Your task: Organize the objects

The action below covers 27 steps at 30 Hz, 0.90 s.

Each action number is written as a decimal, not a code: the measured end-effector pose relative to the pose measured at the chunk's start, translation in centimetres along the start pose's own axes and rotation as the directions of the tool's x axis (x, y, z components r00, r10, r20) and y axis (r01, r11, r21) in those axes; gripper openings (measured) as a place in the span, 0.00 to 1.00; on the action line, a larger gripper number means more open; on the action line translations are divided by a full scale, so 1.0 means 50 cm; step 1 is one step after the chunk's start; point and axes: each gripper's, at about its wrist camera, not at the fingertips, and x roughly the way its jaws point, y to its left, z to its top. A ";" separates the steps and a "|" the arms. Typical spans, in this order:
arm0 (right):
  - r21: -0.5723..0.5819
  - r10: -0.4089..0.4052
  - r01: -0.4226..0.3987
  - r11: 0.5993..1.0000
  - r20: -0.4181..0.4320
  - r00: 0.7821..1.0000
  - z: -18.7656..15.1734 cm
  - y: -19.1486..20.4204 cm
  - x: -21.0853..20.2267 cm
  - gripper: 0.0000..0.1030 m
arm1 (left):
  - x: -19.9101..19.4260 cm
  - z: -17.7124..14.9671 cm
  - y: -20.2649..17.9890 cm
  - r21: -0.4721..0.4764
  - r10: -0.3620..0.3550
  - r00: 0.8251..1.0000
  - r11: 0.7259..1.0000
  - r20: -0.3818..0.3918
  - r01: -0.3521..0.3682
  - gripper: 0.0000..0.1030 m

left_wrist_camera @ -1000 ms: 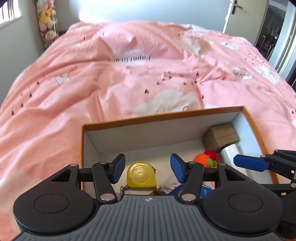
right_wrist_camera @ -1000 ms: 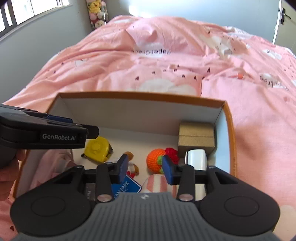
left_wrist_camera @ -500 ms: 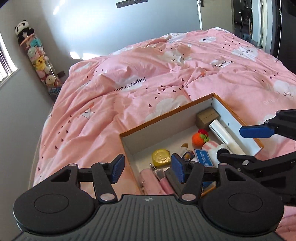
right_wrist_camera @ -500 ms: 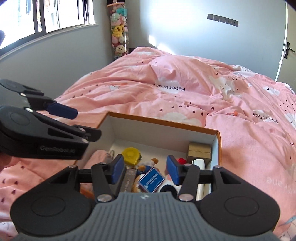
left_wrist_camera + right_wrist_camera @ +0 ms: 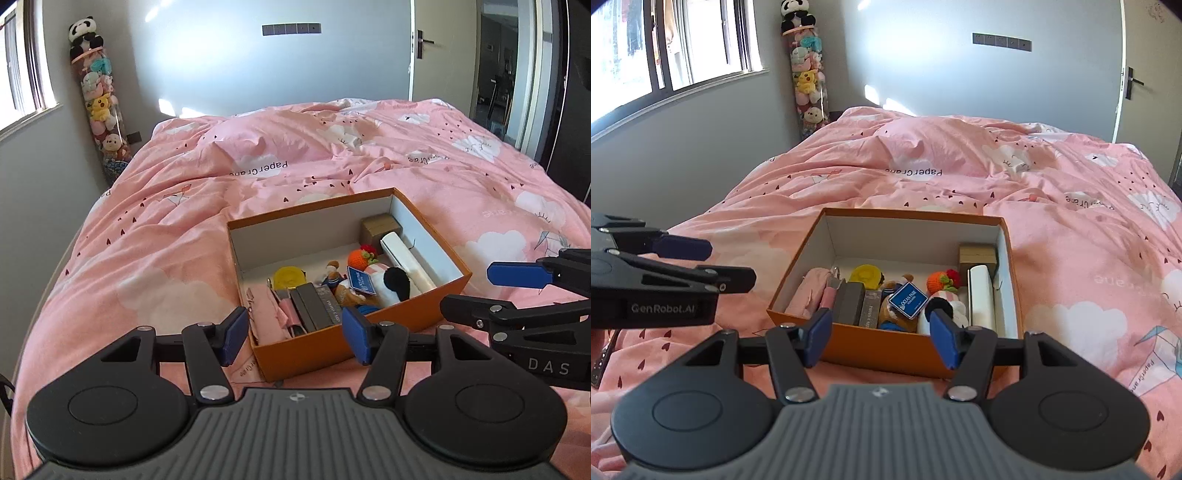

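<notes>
An orange cardboard box sits on the pink bed. Inside lie a yellow tape measure, an orange crochet toy, a plush with a blue tag, a white roll, a brown cube, dark slim boxes and a pink pouch. My left gripper is open and empty, held back from the box's near left corner. My right gripper is open and empty in front of the box's near wall.
The pink duvet covers the whole bed around the box. A tall clear tube of plush toys stands in the far left corner by the window. A door is at the far right.
Both grippers have pulled up and back from inside the box, so the whole box and room now show. Both stay open and empty.
</notes>
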 end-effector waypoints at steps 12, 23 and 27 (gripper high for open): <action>0.068 -0.143 0.141 0.988 0.015 0.990 -0.093 0.001 -0.018 0.60 | 0.022 -0.112 -0.047 -0.101 0.000 0.997 0.995 -0.075 -0.008 0.64; 0.070 -0.135 0.135 0.988 0.002 0.991 -0.112 0.007 -0.014 0.60 | 0.018 -0.124 -0.046 -0.116 0.044 0.994 0.992 -0.104 -0.056 0.64; 0.071 -0.136 0.134 0.988 0.018 0.991 -0.113 0.007 -0.020 0.60 | 0.015 -0.124 -0.049 -0.108 0.047 0.994 0.992 -0.099 -0.058 0.64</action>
